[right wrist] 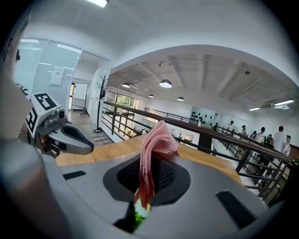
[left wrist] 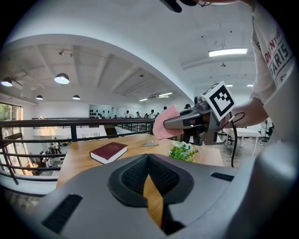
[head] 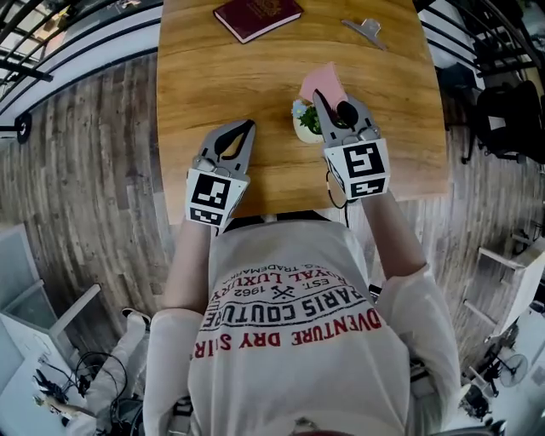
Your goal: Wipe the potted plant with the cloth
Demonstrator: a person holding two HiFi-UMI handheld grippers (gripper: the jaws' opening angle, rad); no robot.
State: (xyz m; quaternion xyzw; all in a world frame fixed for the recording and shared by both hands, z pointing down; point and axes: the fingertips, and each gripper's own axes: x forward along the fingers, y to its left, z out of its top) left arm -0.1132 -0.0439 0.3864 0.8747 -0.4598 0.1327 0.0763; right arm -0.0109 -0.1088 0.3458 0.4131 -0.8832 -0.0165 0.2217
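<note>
Soft pink woven cloth (right wrist: 152,156): clamped by its lower fold between the 2 jaws of the right gripper (head: 330,100), with its free end standing up loose. It is judged light and limp, apt to flop, so it needs this firm pinch.

Small potted plant (head: 304,121), green leaves and pale flowers in a round white pot: stands on the wooden worktop (head: 213,77), just under the right gripper. It is judged light and easily tipped, with fragile foliage, and is best steadied at the pot's wall.

Left gripper (head: 241,129): jaws pressed together on nothing, hovering to the plant's left, within reach to brace the pot.

Dark red hardback book (head: 255,15) and small grey metal object (head: 364,30), perhaps a clip: both on the far side, well apart from the plant and obstructing nothing.
</note>
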